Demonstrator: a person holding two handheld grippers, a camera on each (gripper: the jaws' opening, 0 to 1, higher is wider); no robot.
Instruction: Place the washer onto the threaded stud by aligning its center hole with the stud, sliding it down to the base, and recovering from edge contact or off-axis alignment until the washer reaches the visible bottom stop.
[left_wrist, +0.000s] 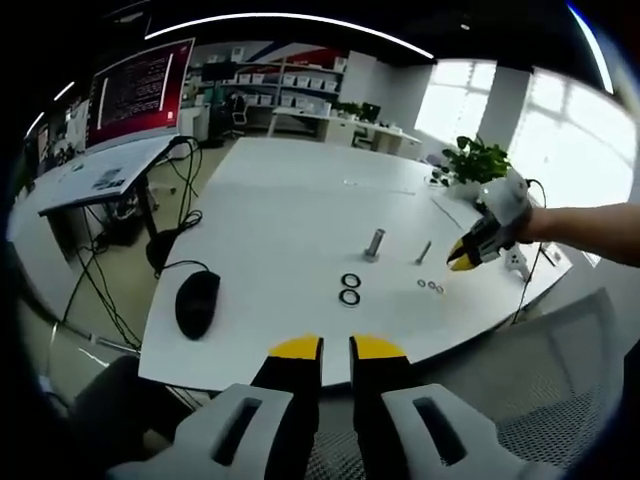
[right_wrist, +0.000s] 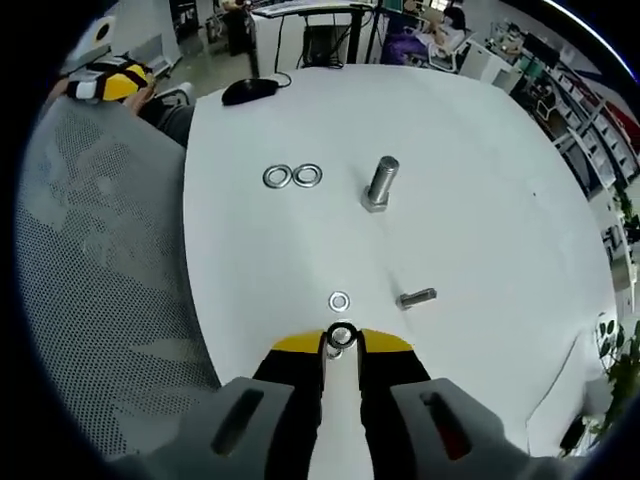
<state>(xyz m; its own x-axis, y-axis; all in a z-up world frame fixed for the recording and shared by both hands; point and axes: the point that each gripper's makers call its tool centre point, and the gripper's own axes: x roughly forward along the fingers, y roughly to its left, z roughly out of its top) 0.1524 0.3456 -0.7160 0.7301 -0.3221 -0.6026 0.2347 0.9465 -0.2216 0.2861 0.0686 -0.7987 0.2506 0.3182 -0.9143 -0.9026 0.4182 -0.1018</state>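
Observation:
The threaded stud (right_wrist: 380, 183) stands upright on the white table (right_wrist: 480, 200), also seen as the stud (left_wrist: 374, 243). A small washer (right_wrist: 340, 336) lies in the narrow gap at the tips of my right gripper (right_wrist: 341, 344). I cannot tell whether the jaws touch it. A second small washer (right_wrist: 339, 301) lies just beyond, beside a small bolt (right_wrist: 417, 297) on its side. My right gripper (left_wrist: 462, 260) hovers just right of several small washers (left_wrist: 430, 286). Two larger washers (right_wrist: 292, 177) lie side by side left of the stud. My left gripper (left_wrist: 336, 350) is held off the table's near edge, jaws together and holding nothing.
A black mouse (left_wrist: 197, 303) sits near the table's left edge. A grey mesh chair (right_wrist: 100, 260) stands at the table's side. A potted plant (left_wrist: 475, 160) is at the far right corner. Another desk with a monitor (left_wrist: 140, 90) and cables stands beyond.

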